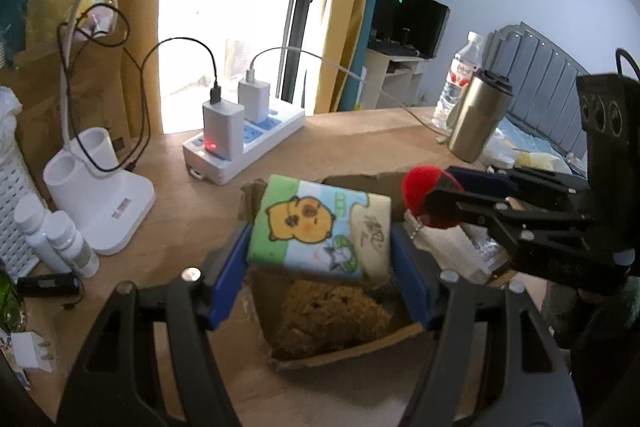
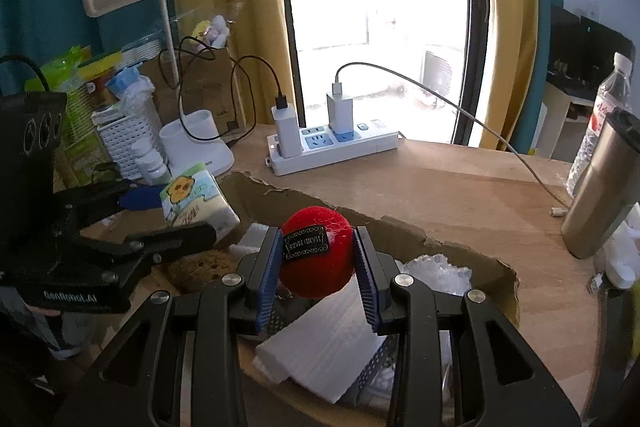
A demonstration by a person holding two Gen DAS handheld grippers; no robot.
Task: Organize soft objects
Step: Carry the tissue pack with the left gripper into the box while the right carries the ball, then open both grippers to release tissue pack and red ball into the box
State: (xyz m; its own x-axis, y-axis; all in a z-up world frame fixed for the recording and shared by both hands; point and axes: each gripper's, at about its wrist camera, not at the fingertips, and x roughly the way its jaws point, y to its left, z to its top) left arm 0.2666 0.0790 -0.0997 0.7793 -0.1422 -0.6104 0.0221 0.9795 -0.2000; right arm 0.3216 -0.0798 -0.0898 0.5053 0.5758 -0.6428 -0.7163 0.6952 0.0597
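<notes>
Clamped in the left hand-held gripper [image 1: 320, 263], tissue pack [image 1: 320, 227] over the cardboard box [image 1: 348, 351]; red felt ball [image 2: 316, 253] pinched likewise in the right hand-held gripper [image 2: 318, 275]; mid-placing, probably lower and release next.

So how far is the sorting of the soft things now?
Partly done. Already in the cardboard box: a brown sponge and a white folded cloth. In hand: the left tongs are shut on a tissue pack, the right tongs on a red felt ball, both above the box. Left: releasing both.
</notes>
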